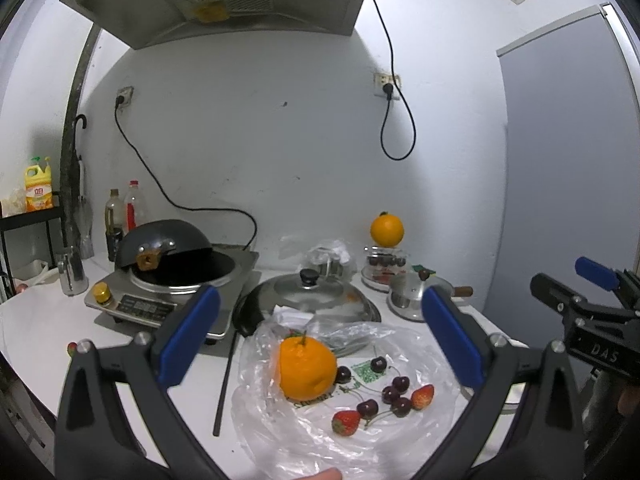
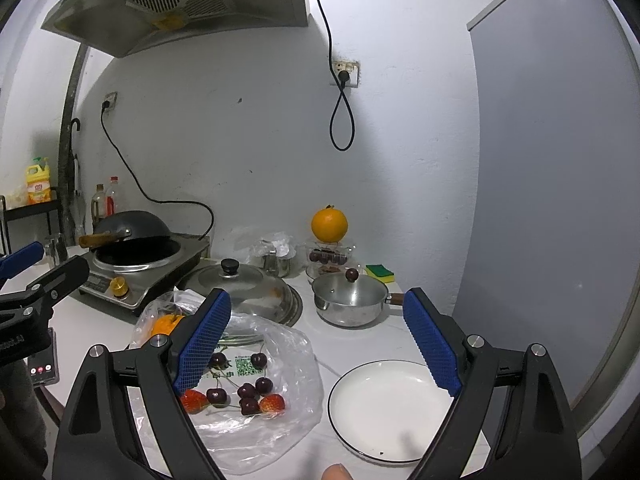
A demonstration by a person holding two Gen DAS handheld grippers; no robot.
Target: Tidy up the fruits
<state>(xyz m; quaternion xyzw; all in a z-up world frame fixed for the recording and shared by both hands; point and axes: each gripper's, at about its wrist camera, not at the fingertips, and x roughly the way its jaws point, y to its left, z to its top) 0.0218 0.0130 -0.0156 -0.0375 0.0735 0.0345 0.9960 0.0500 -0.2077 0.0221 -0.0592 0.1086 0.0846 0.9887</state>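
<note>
Above the plastic bag [image 1: 344, 412], left claw [image 1: 320, 332] spread wide, empty, right claw [image 2: 316, 344] likewise.

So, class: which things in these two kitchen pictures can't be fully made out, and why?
- Orange, right wrist view: mostly behind the right tongs' blue pad.
- Plastic containers' contents, left wrist view: too small.
- White plate, right wrist view: near edge cut by tongs.

Orange citrus [image 1: 307, 368], dark-red cherries [image 1: 394, 394], black-rimmed white plate [image 2: 384, 404], blue-padded tools.
</note>
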